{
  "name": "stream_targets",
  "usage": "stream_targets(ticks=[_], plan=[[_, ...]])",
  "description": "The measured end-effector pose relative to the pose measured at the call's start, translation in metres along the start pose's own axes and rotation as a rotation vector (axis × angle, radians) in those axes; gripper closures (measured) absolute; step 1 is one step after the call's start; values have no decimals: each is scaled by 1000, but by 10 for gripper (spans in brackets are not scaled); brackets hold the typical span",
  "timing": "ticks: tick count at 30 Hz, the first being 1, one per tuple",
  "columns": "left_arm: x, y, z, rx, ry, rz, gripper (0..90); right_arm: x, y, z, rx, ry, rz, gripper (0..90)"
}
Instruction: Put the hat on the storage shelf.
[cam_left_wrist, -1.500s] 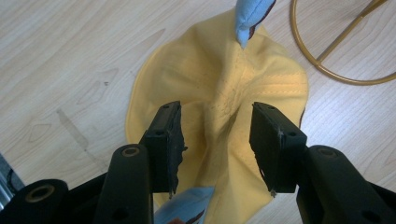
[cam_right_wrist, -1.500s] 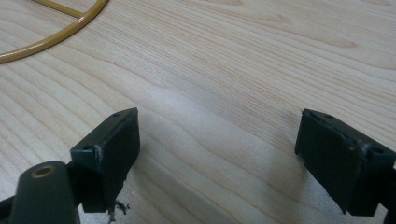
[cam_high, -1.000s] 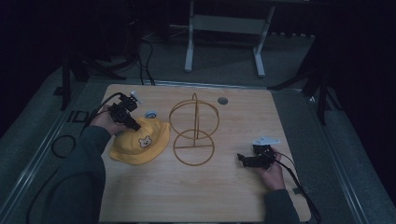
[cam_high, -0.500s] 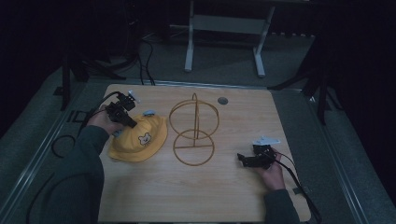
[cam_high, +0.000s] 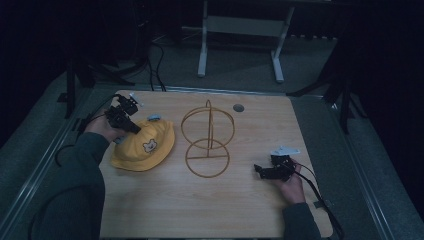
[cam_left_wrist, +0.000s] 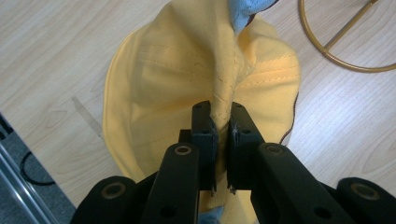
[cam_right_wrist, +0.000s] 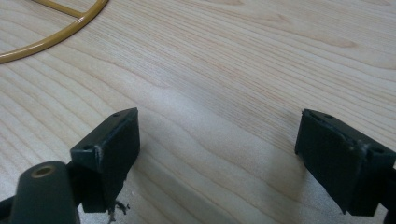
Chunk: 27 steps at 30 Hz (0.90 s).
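From the high view, the yellow hat (cam_high: 145, 147) sits on the left part of the wooden table (cam_high: 165, 210), just beside the gold wire stand (cam_high: 207, 142) in the middle, with the left gripper (cam_high: 134, 128) at its back-left edge. The right gripper (cam_high: 257, 170) rests low near the table's right side, well apart from the stand. In the left gripper view the jaws are pinching a raised fold of the hat. Right gripper view: jaws spread wide over bare wood, a bit of the stand's ring at top left.
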<state>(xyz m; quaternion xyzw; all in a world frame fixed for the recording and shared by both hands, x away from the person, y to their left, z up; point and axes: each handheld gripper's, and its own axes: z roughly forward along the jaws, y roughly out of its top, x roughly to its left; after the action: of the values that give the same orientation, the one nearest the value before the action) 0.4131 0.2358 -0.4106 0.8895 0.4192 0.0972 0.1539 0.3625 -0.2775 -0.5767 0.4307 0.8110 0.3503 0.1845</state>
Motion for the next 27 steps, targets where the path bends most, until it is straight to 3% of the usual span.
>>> stream_targets(ticks=[16, 27], plan=[[4, 10, -37, -62, 13, 14, 837, 0, 0, 0, -2, 0, -1, 138], [2, 19, -52, -93, 10, 31, 837, 0, 0, 0, 0, 0, -4, 138]])
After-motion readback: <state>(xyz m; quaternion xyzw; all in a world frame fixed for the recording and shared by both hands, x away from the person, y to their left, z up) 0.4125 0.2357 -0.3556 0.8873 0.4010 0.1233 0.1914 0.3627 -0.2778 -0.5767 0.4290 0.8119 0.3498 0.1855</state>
